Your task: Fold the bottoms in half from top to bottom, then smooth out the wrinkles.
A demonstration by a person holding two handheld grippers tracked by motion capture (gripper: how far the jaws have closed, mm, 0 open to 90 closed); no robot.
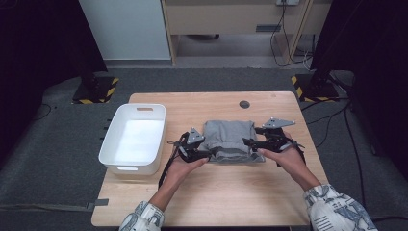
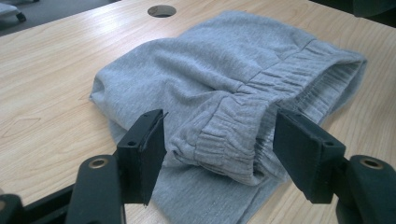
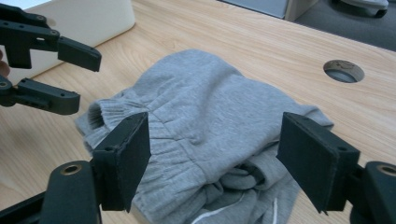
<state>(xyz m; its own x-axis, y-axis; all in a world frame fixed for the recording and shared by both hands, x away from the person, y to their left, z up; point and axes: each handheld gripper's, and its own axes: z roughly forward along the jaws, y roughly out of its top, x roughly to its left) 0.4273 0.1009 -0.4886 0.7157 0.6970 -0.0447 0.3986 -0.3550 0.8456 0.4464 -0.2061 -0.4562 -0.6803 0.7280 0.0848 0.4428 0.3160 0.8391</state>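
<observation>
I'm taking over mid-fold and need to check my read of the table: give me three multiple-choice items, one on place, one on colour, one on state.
1. Where is the white bin relative to the folded garment?
A. on the person's left of it
B. on the person's right of it
C. on top of it

2. What colour is the garment?
A. red
B. grey
C. black

3. How do the left tool and right tool stand?
A. both clamped on the bin
B. both open
C. both shut on the garment

Answers:
1. A, the bin sits at the table's left edge in the high view.
2. B, the fabric is grey in all views.
3. B, each tool's pads stand apart, off the cloth.
</observation>
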